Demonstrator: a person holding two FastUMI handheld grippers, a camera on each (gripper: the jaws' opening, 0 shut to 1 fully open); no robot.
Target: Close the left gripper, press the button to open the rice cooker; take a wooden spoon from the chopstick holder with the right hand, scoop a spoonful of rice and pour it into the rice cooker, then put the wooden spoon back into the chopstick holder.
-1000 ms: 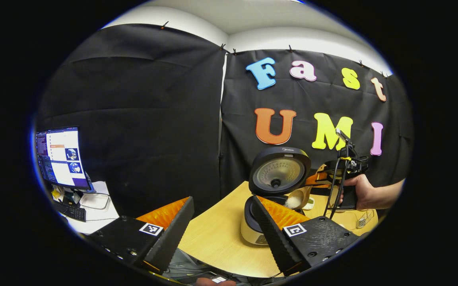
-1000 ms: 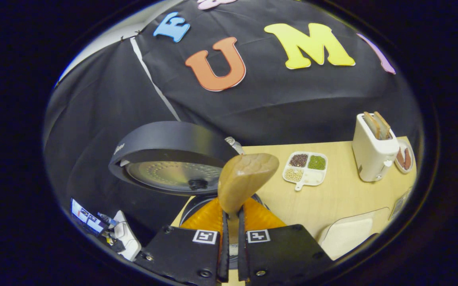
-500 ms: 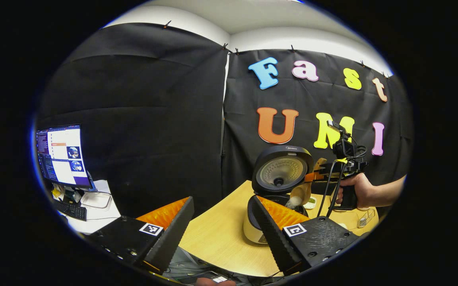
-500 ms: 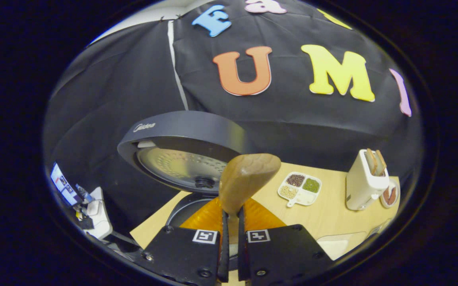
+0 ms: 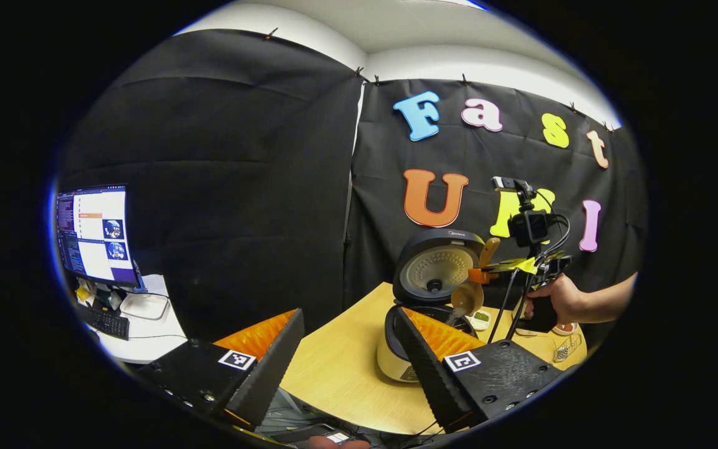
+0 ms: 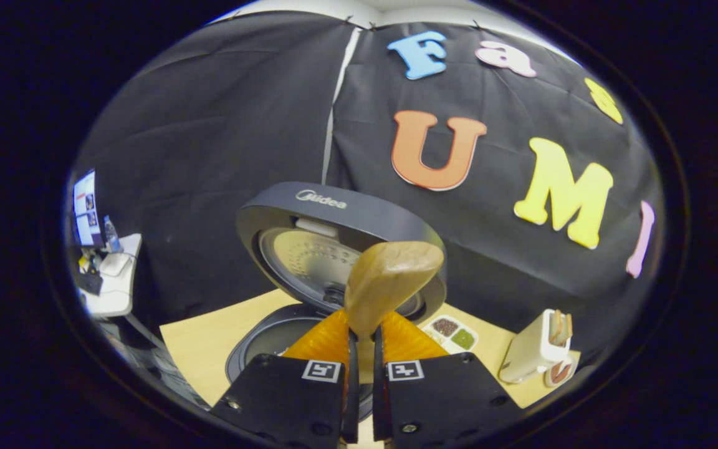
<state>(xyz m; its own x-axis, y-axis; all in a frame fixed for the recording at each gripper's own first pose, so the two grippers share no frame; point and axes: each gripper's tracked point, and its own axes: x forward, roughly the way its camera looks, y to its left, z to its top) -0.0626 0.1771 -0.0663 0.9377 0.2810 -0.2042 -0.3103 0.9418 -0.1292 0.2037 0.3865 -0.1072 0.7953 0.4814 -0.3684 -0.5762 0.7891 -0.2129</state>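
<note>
My right gripper (image 6: pixel 359 374) is clamped on the handle of the wooden spoon (image 6: pixel 390 280), both fingers pressing it, with the bowl of the spoon standing up just ahead of the fingertips. In the left gripper view the same spoon (image 5: pixel 468 298) hangs bowl-down just above the rice cooker (image 5: pixel 424 312), at its right side, held by the right gripper (image 5: pixel 490 274) and the hand (image 5: pixel 558 299) behind it. I cannot see any rice in the bowl from this angle.

My left gripper (image 5: pixel 349 349) has its fingers spread wide with nothing between them, and it sits in front of the rice cooker, apart from it.

The rice cooker's lid (image 6: pixel 334 243) stands tilted up and back, so the inner pot (image 6: pixel 272 343) is exposed. I judge the button press done, the spoon taken and the pouring step at or near its end. What is left is carrying the spoon back to the chopstick holder; a wire rack (image 5: pixel 563 352) to the right of the rice cooker may be it, but I cannot tell.

Further right of the rice cooker on the table (image 6: pixel 209 330) are a divided dish of grains (image 6: pixel 452 332) and a toaster (image 6: pixel 536 349).
</note>
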